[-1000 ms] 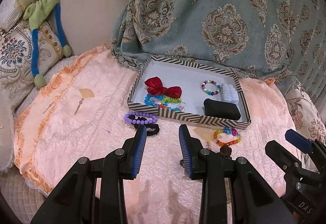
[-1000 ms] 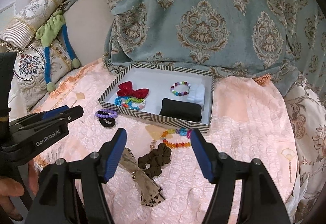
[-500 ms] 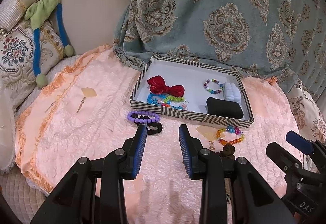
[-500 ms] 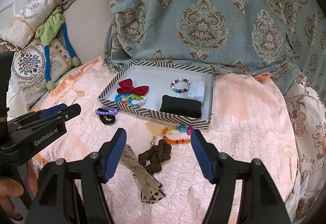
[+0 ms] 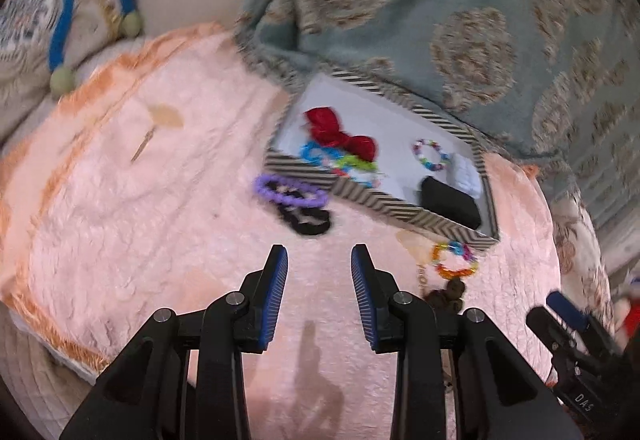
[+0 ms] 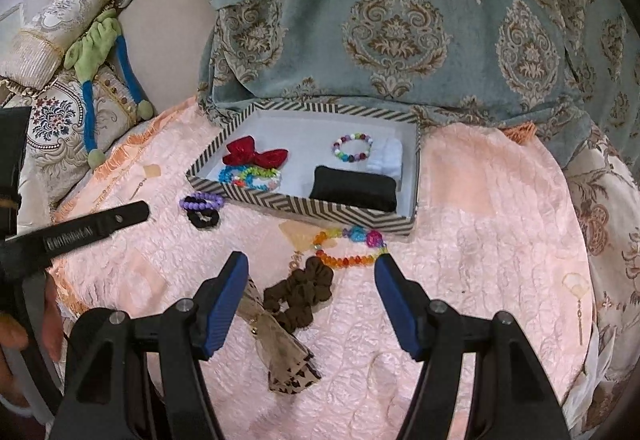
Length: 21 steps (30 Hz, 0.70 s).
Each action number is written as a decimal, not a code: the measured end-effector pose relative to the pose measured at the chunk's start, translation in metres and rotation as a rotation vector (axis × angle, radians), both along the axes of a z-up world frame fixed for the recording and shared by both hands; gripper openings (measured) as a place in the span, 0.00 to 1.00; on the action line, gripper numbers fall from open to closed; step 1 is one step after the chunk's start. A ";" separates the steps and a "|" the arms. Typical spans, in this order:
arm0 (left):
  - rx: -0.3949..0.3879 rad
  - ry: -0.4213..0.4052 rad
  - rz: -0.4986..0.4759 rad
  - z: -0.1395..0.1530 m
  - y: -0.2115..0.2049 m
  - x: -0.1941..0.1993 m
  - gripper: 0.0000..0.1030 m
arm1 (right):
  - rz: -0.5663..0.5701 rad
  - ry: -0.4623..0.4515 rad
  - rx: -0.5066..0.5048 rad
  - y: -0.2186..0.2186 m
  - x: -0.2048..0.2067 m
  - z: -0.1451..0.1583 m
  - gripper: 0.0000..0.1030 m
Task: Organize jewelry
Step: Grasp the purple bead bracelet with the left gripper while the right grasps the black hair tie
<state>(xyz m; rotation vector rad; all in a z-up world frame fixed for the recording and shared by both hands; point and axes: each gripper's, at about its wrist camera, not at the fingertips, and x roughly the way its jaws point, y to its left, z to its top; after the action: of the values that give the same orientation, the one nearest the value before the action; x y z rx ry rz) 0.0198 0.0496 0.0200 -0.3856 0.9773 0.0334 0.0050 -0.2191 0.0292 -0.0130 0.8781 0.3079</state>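
A striped box (image 6: pixel 304 205) (image 5: pixel 380 199) on the pink cloth holds a red bow (image 6: pixel 254 155), coloured bracelets (image 6: pixel 250 175), a bead bracelet (image 6: pixel 352 147) and a black cushion (image 6: pixel 354 187). In front of the box lie a purple bracelet (image 6: pixel 202 201) (image 5: pixel 288 193), a black hair tie (image 6: pixel 204 217) (image 5: pixel 306 220), an orange bead bracelet (image 6: pixel 348 246) (image 5: pixel 454 260), a brown scrunchie (image 6: pixel 300 292) and a beige bow (image 6: pixel 276 340). My left gripper (image 5: pixel 319 256) is open and empty, short of the black hair tie. My right gripper (image 6: pixel 311 262) is open wide, above the scrunchie.
A teal patterned blanket (image 6: pixel 400 19) hangs behind the box. Embroidered cushions (image 6: pixel 52 111) and a green and blue toy (image 6: pixel 100 51) lie at the left. Gold earrings lie on the cloth at the left (image 5: pixel 160 123) and far right (image 6: pixel 576 292).
The left gripper has swung left and tilted, blurring its view; the box now sits to its right. The right gripper has moved forward, closer to the scrunchie and orange bracelet.
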 end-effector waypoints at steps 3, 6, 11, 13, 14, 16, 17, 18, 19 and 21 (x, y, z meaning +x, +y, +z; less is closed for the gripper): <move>-0.053 0.033 0.036 -0.012 0.021 0.001 0.18 | 0.002 0.041 0.014 -0.005 0.002 -0.015 0.67; -0.102 0.062 0.090 -0.024 0.042 0.001 0.20 | 0.019 0.087 0.032 -0.007 0.001 -0.032 0.67; -0.207 0.094 0.136 -0.039 0.061 0.012 0.29 | 0.045 0.129 0.031 -0.006 -0.002 -0.052 0.67; -0.228 0.096 0.145 -0.043 0.064 0.020 0.29 | 0.048 0.141 0.034 -0.005 -0.002 -0.057 0.67; -0.235 0.101 0.154 -0.046 0.066 0.026 0.29 | 0.048 0.143 0.035 -0.006 -0.001 -0.058 0.67; -0.260 0.113 0.174 -0.050 0.071 0.038 0.29 | 0.047 0.148 0.040 -0.006 0.000 -0.059 0.67; -0.275 0.114 0.184 -0.053 0.073 0.044 0.29 | 0.049 0.148 0.044 -0.006 0.000 -0.059 0.67; -0.280 0.115 0.188 -0.054 0.074 0.048 0.29 | 0.051 0.144 0.047 -0.007 0.001 -0.059 0.67; -0.278 0.120 0.192 -0.057 0.074 0.056 0.29 | 0.052 0.139 0.050 -0.007 0.002 -0.058 0.66; -0.268 0.128 0.189 -0.062 0.073 0.068 0.29 | 0.052 0.128 0.056 -0.007 0.004 -0.058 0.62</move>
<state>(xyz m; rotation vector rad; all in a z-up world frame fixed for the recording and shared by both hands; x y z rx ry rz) 0.0881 0.1222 -0.0423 -0.7290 1.0726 0.1003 0.0095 -0.2265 -0.0286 0.0361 0.9973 0.3852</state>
